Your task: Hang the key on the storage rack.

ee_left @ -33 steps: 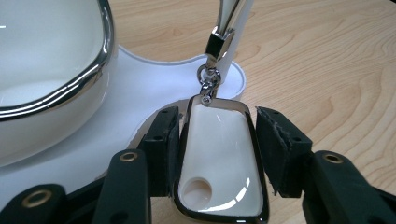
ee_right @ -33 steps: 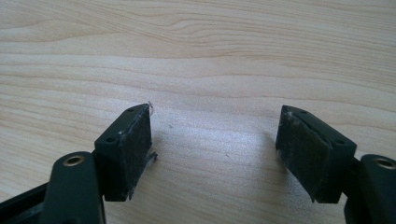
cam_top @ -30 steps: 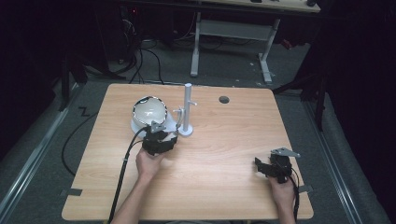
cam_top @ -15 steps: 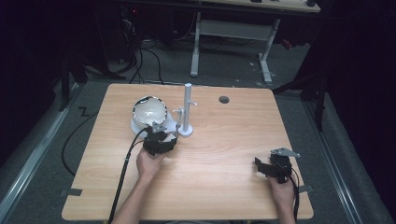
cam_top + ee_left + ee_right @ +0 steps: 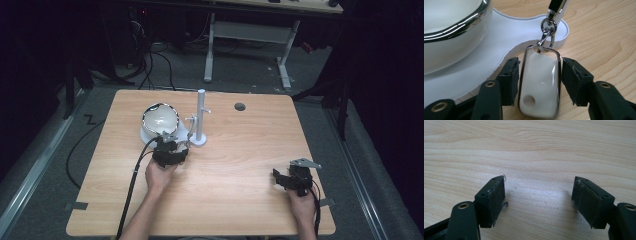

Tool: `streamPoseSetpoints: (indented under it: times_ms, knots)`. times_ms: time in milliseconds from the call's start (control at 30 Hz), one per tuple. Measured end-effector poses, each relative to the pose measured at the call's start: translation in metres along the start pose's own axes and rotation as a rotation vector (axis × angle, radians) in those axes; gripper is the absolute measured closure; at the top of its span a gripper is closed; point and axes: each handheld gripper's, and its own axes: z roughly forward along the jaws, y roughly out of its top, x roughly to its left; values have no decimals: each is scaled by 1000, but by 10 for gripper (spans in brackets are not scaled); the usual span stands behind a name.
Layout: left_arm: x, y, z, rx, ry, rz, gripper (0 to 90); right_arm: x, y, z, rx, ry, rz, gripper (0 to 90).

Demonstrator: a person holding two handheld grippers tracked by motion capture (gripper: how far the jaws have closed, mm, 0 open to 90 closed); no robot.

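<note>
A white tag in a metal frame (image 5: 539,82) hangs by a ring and clasp (image 5: 547,31) from the white post stand (image 5: 201,117). It lies between the jaws of my left gripper (image 5: 540,80), which have just been opening. Thin gaps show on both sides, so the pads (image 5: 510,77) do not press on it. In the high view my left gripper (image 5: 170,150) sits just in front of the white bowl with a chrome rim (image 5: 160,119) on the stand's white base (image 5: 499,47). My right gripper (image 5: 539,200) rests open over bare wood near the table's front right (image 5: 282,180).
The wooden table (image 5: 240,150) has a round cable hole (image 5: 240,106) at the back. A black cable (image 5: 131,190) trails from the left gripper to the front edge. A desk frame (image 5: 250,35) and cables stand on the dark floor beyond.
</note>
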Motion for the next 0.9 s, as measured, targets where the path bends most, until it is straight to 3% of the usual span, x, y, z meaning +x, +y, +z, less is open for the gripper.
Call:
streamPoseSetpoints:
  times_ms: [300, 900]
  knots:
    - [2, -1, -9, -11, 7, 1, 432, 0, 0, 0, -1, 0, -1, 270]
    - [10, -16, -42, -71, -3, -38, 404, 0, 0, 0, -2, 0, -2, 270]
